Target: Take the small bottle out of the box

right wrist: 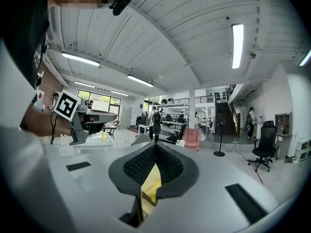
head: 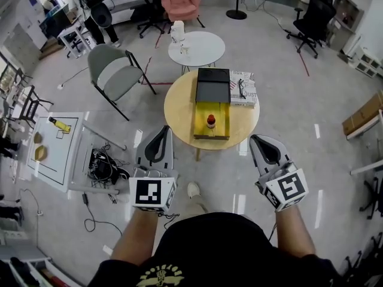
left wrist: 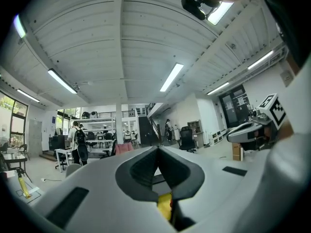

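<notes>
bottle waited in the open box, both grippers closed and short of it

the small bottle (head: 210, 121), dark with a red cap, stood upright alone in the yellow box (head: 220, 131), about midway along its tray and apart from the walls. nothing else showed in that compartment. the box's black lid (head: 213, 85) lay folded back on the far side, so the opening faced up and toward the person, which left a clear way in from the near edge. the box sat on a round wooden table (head: 179, 109), with a magazine (head: 245, 79) just beside the lid on the right.

the left gripper (head: 160, 131) and the right gripper (head: 261, 140) were held level on either side of the table's near rim, well apart from each other and short of the box. each one's own view showed its dark pads meeting at the tip with nothing pinched between them; the yellow in the gap behind the pads was the box beyond. both were clenched and empty.

judged from this, the take-out had not begun: one gripper would have to open before closing around the bottle, and the narrow upright bottle could tip if nudged off-centre.
</notes>
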